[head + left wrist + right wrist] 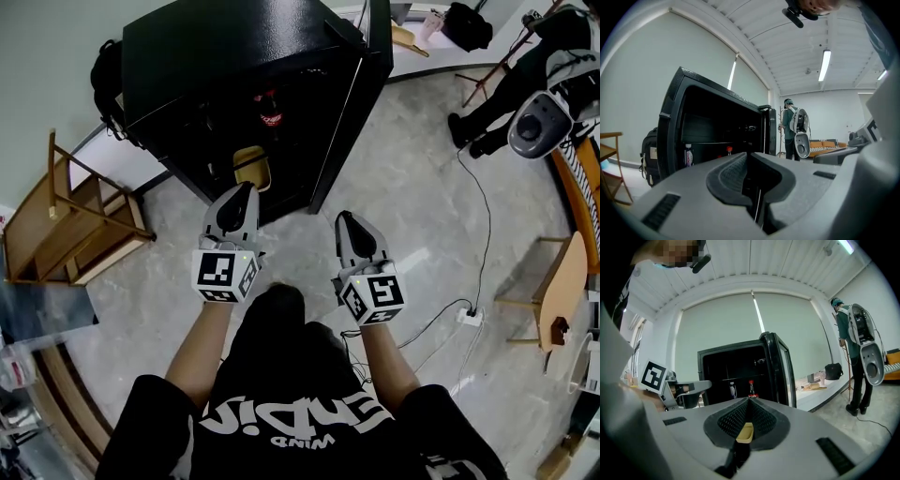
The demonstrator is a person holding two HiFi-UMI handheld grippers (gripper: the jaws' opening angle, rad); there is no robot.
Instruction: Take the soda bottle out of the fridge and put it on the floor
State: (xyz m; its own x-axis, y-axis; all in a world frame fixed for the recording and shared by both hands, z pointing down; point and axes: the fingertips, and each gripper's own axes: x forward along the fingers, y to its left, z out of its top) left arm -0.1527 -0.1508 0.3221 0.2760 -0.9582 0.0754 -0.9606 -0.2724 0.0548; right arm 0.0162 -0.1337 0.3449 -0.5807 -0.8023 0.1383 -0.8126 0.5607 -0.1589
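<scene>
**Soda bottle stood in the open fridge, both tongs closed and empty**

Fridge and door were black, and the door was swung wide open on the right side of the head view. The soda bottle, red-capped with a red label, stood upright on a shelf inside the dark cabinet. Just to its left stood a second bottle with a pale label, apart from it. From the left gripper view only the soda bottle's red cap showed, above the tongs' own body.

The left tongs and the right tongs were held side by side in front of the fridge, well short of its opening, each pointing roughly level at it. The jaws of both met at their tips with nothing between them.

Below them lay a pale marble-patterned floor. A wooden chair stood to the left of the fridge, and a black backpack rested against the fridge's left side. Another person, wearing a grey device on the back, stood well off to the right.
</scene>
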